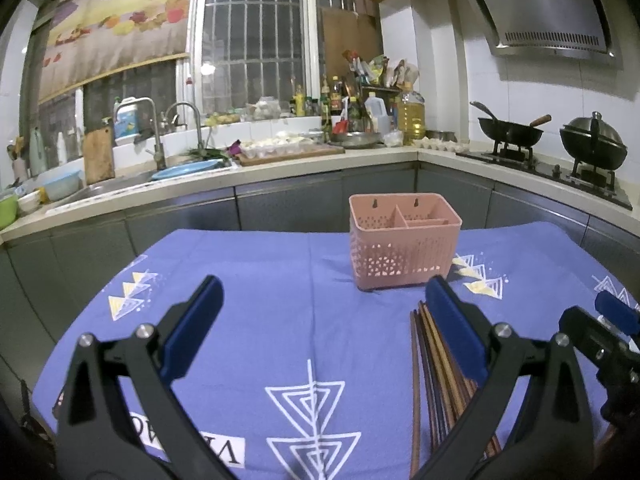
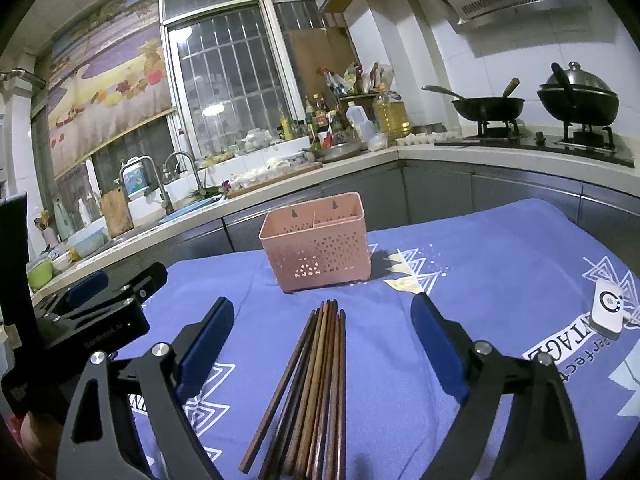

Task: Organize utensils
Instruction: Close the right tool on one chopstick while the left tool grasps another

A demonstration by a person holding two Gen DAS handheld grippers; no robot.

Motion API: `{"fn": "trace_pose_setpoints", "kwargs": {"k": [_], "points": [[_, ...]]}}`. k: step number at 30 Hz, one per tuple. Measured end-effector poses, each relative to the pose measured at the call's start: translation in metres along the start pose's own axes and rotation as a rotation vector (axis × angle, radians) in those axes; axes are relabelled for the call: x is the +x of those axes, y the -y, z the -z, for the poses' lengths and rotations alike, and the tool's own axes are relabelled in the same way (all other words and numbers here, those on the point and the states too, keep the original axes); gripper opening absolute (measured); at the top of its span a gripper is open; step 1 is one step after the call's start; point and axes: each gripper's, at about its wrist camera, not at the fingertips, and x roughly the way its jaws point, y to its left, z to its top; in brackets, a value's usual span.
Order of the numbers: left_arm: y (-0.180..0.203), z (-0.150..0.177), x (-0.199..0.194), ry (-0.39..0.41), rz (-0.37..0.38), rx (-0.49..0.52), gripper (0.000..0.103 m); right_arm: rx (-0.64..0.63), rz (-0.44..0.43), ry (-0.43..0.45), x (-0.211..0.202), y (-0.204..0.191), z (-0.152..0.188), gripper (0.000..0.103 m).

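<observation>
On the blue cloth covering the bench, a bundle of brown chopsticks lies flat, tips toward the pink utensil holder standing upright just beyond them. Above the bundle, the right gripper has its jaws wide to either side, touching nothing. Beside it, the left gripper also stands wide open and empty, the chopsticks under its right finger.
</observation>
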Motion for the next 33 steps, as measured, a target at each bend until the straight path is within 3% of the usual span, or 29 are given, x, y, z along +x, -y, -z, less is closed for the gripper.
{"fn": "trace_pose_setpoints", "kwargs": {"k": [6, 12, 16, 21, 24, 29, 33], "points": [[0.004, 0.005, 0.005, -0.037, 0.003, 0.025, 0.097, -0.004, 0.003, -0.024, 0.005, 0.003, 0.002, 0.08], [0.002, 0.018, 0.022, -0.158, 0.092, 0.027, 0.096, -0.01, 0.015, -0.158, 0.029, 0.015, 0.017, 0.05], [0.005, 0.037, 0.043, -0.32, 0.224, 0.037, 0.077, -0.011, 0.013, -0.309, 0.053, 0.025, 0.04, 0.032], [0.019, 0.066, 0.064, -0.475, 0.295, 0.054, 0.053, -0.049, -0.012, -0.431, 0.07, 0.021, 0.062, 0.028], [0.025, 0.078, 0.071, -0.533, 0.322, 0.062, 0.049, -0.075, -0.013, -0.48, 0.075, 0.017, 0.072, 0.028], [0.036, 0.084, 0.08, -0.579, 0.298, 0.113, 0.043, -0.114, 0.013, -0.495, 0.078, 0.018, 0.077, 0.028], [0.044, 0.086, 0.082, -0.556, 0.264, 0.161, 0.042, -0.155, 0.022, -0.494, 0.08, 0.012, 0.077, 0.028]]}}
